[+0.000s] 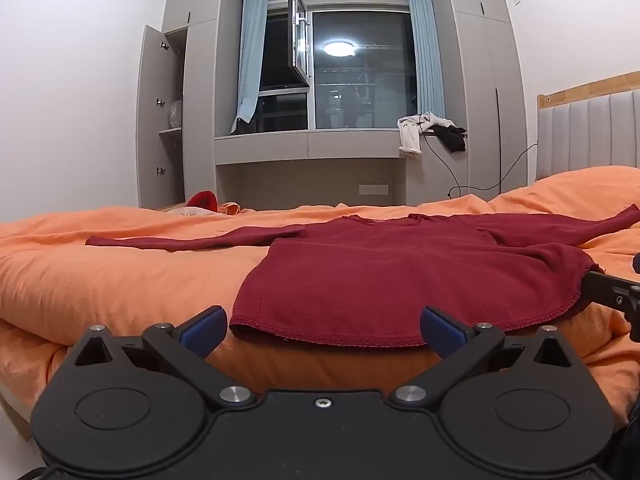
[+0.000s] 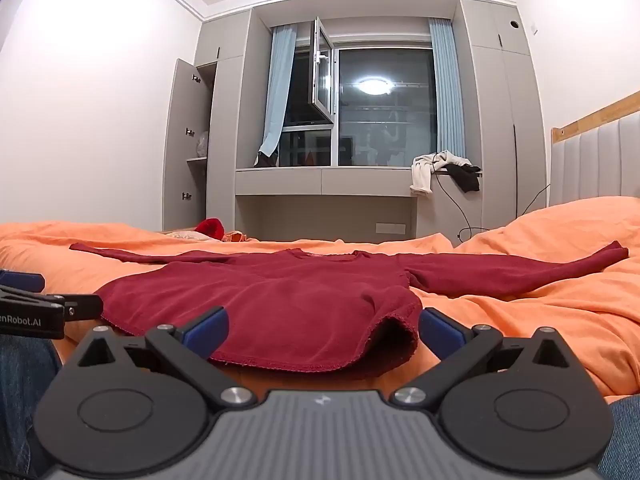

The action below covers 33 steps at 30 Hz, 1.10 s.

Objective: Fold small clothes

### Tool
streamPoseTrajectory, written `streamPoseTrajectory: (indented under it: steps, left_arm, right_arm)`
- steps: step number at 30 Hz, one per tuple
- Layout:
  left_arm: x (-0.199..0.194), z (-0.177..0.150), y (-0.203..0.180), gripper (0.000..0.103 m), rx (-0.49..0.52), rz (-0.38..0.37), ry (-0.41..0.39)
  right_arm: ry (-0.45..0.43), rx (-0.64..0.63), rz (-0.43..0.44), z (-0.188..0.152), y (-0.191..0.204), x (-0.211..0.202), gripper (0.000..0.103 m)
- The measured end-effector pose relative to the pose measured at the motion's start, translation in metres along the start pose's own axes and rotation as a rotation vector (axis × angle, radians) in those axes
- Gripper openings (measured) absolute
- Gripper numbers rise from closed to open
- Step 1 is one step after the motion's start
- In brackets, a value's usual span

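On orange duvet (image 1: 100,280), dark red top (image 1: 380,276) is lying flat w/ sleeves out (hem nearest). Left gripper (image 1: 324,326) & right gripper (image 2: 322,328) are hovering at hem, jaws apart, gripping nothing.

The left tongs (image 1: 324,330) are spread wide apart and held low and level. The right tongs (image 2: 323,332) are wide apart too, side by side with the left ones.
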<state>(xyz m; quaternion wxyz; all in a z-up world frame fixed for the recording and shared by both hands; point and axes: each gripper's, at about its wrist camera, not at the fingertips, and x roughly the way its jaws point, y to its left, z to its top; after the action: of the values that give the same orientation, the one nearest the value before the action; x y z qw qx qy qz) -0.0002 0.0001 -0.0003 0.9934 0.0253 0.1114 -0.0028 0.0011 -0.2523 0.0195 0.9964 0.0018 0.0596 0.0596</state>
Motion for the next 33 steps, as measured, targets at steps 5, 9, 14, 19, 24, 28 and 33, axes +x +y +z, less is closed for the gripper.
streamPoseTrajectory:
  steps: [5,9,14,19,24,28,33]
  left_arm:
    - [-0.0002,0.0060,-0.0028,0.103,0.004,0.000,0.008]
    - [-0.0020,0.0037,0.0009,0.102,-0.004,0.000,0.003]
    - [0.0000,0.0012,0.0013,0.103,-0.008,0.000,0.004]
    - [-0.0001,0.0005,0.0008,0.102,-0.009,0.002,0.006]
    - [-0.0006,0.0013,0.0005,0.102,-0.009,0.002,0.007]
    - [-0.0004,0.0012,0.0006,0.102,-0.010,0.002,0.007]
    - [-0.0003,0.0013,0.0011,0.102,-0.011,0.001,0.008]
  right_arm:
    - [0.015,0.011,-0.004,-0.0003,0.0012,0.0007,0.103]
    - [0.026,0.028,-0.008,-0.0001,0.0031,0.0018,0.103]
    - [0.008,0.009,-0.008,-0.0019,0.0051,0.0004,0.103]
    - [0.012,0.010,-0.009,-0.0014,0.0053,0.0016,0.103]
    - [0.013,0.012,-0.010,-0.0018,0.0046,0.0025,0.103]
    - [0.014,0.014,-0.014,-0.0020,0.0048,0.0020,0.103]
    - [0.014,0.015,-0.017,-0.0018,0.0047,0.0008,0.103]
